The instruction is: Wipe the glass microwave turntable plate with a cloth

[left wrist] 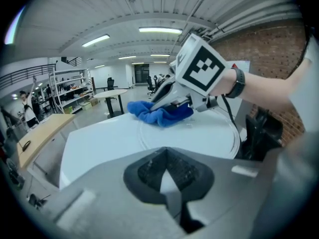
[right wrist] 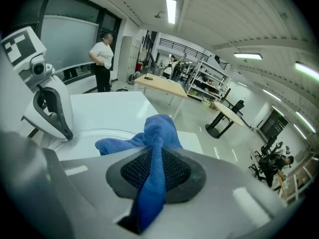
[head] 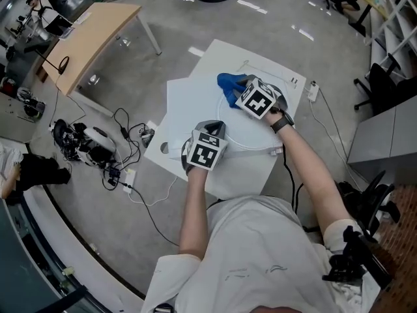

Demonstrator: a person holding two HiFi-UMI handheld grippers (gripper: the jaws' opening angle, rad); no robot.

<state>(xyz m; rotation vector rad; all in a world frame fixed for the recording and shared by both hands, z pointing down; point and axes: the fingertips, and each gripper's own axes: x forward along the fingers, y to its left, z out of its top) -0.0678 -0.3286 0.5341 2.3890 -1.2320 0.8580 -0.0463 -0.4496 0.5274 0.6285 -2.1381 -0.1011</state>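
- Cables lie on the floor at the far left, beside a wooden desk. Neither is part of the task.
- White desk carries the work. The glass turntable plate lies flat on it, between the two tools.
- Left tool sits at the near-left rim of the plate.
  - Its jaws are drawn close together, with only a thin pale sliver between the pads.
  - Given this position on the rim, the sliver is most likely the clear glass edge, pinched to steady the plate. Clear glass on a white desk makes this hard to confirm.
- Blue cloth is bunched at the far-left edge of the plate. Part of it rests on the glass and part trails over the rim onto the desk.
- Right tool is clamped on the cloth.
  - A fold runs straight between the pads and the rest spills out ahead of the jaws.
  - The tool is angled down toward the plate, so the loose bunch touches the surface.
- Step in hand: wiping, with the cloth at the far rim and the plate restrained at the near rim. Most of the glass face lies open between the two tools.
- Next move calls for:
  - drawing the cloth across the open face with steady downward pressure;
  - keeping the fabric, not the jaws, on the glass;
  - keeping the left tool firm, so the plate neither slides nor spins on the smooth desk.
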